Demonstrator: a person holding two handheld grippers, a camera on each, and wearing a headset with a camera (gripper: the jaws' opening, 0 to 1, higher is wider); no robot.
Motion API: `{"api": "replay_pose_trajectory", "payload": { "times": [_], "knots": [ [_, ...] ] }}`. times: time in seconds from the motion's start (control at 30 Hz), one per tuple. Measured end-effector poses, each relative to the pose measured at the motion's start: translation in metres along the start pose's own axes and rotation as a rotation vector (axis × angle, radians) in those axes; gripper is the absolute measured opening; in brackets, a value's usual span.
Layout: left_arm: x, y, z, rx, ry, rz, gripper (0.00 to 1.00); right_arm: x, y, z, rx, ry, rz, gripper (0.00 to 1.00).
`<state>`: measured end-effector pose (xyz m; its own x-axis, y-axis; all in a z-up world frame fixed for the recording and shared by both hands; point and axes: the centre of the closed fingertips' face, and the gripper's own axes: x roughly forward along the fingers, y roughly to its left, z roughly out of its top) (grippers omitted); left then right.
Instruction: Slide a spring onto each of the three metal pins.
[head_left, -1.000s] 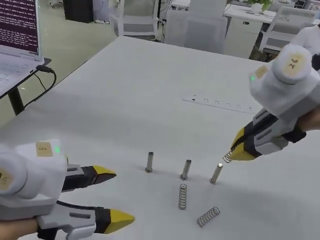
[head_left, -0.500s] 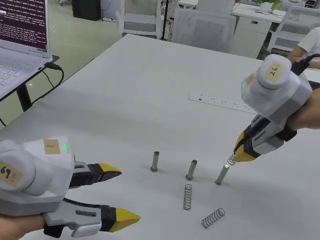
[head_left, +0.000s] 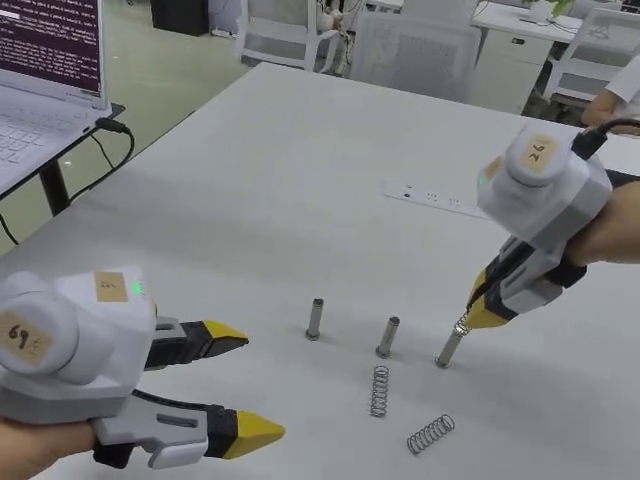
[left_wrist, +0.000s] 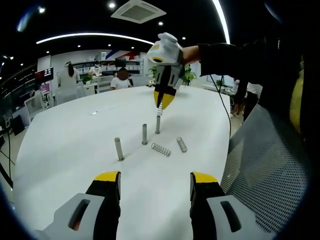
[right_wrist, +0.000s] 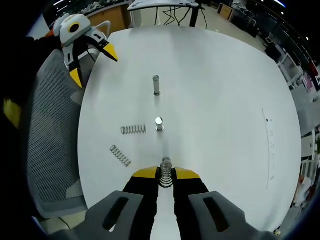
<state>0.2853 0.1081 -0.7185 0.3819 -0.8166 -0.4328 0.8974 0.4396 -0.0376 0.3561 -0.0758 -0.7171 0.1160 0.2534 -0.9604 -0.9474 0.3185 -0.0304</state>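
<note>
upright pins, spring at one's tip

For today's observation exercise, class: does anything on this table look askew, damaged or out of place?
Nothing stands out. All three pins stand upright; two springs lie loose on the table beside them, and the right gripper holds a third spring at one pin's top.

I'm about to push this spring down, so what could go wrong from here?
The spring, pinched in the right gripper, sits just at the tip of the pin. If it is off-axis, it may catch, buckle or pop free. A sideways push might tip the pin. The two loose springs lying nearby could get knocked and roll.
</note>
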Motion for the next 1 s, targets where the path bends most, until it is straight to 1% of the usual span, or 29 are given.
{"api": "replay_pose_trajectory", "payload": {
  "times": [0.2, 0.27, 0.6, 1.0],
  "knots": [
    [-0.001, 0.0, 0.001, 0.0, -0.004, 0.002, 0.5, 0.003, -0.001, -0.002, -0.003, 0.013, 0.006, 0.08],
    [-0.001, 0.0, 0.001, 0.001, -0.003, 0.003, 0.5, 0.004, -0.003, -0.003, -0.007, 0.018, 0.0, 0.08],
    [-0.001, 0.001, 0.0, 0.002, 0.0, 0.001, 0.49, 0.011, -0.004, -0.002, -0.003, 0.021, 0.013, 0.08],
    [0.0, 0.001, -0.001, 0.005, 0.006, -0.003, 0.48, 0.031, -0.002, -0.004, 0.005, 0.041, 0.031, 0.08]
  ]
}}
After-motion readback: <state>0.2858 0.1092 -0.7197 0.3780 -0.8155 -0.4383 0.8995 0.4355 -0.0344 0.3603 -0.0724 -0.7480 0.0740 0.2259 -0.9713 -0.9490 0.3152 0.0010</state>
